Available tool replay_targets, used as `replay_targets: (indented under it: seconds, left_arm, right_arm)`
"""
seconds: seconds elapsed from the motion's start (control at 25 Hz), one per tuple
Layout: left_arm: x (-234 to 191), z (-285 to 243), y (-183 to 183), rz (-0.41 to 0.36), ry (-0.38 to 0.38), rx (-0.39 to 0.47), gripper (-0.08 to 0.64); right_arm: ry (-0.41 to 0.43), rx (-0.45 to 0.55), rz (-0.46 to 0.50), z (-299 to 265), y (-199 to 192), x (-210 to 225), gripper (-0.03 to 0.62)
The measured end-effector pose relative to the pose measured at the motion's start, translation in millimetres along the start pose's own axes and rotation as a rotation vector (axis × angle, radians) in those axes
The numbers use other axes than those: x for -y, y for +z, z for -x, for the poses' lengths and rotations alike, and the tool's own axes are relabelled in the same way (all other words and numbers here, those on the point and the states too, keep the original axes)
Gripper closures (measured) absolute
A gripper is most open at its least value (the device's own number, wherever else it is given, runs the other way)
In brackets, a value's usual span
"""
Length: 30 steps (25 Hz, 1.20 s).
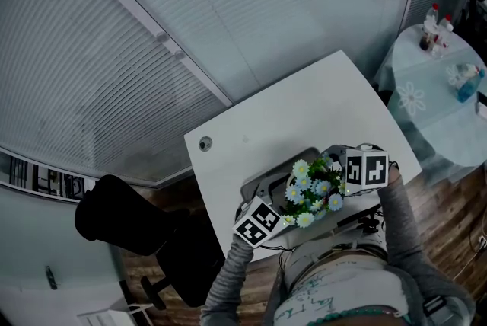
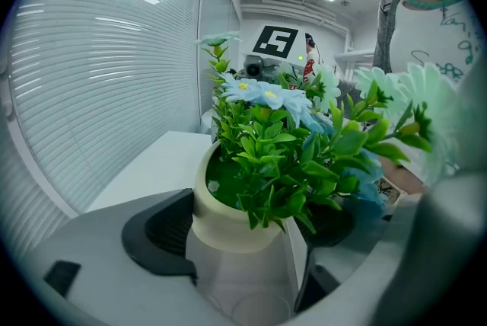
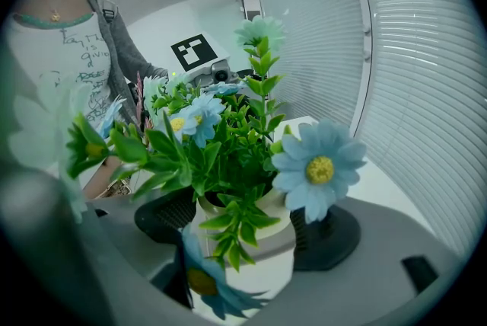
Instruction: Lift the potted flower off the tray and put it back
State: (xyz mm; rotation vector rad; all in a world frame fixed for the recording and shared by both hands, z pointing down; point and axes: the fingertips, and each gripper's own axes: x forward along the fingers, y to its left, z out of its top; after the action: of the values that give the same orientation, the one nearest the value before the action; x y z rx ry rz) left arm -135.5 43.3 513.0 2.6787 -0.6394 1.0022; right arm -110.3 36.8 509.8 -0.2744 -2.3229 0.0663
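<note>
The potted flower (image 1: 312, 191), a white pot of green leaves and pale blue daisies, is over the near end of the grey tray (image 1: 262, 181) on the white table (image 1: 289, 111). My left gripper (image 1: 283, 215) comes at it from the near left and my right gripper (image 1: 347, 178) from the right. In the left gripper view the pot (image 2: 228, 225) sits between the dark pads (image 2: 156, 233), which close on it. The right gripper view shows the pot (image 3: 259, 256) held between its pads (image 3: 327, 237) too. Whether the pot rests on the tray or hangs above it is hidden.
A black office chair (image 1: 122, 222) stands left of the table. A round table with a pale blue cloth (image 1: 437, 100) carries bottles at the far right. Window blinds (image 1: 190, 4) run along the far side. The person's body is close behind the table's near edge.
</note>
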Motion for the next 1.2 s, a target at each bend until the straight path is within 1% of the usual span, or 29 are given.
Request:
replay_targets:
  seconds: [0.48, 0.88, 1.2]
  left_arm:
    - [-5, -3, -12, 0.005, -0.006, -0.016, 0.143]
    - [-11, -14, -32, 0.017, -0.039, -0.029, 0.143]
    - [-17, -22, -47, 0.029, -0.052, -0.043, 0.143]
  right_arm:
    - [0.001, -0.010, -0.006, -12, -3, 4, 0.224]
    - [0.019, -0.018, -0.039, -35, -13, 10, 0.224]
    - [0.029, -0.030, -0.047, -50, -24, 17, 0.224]
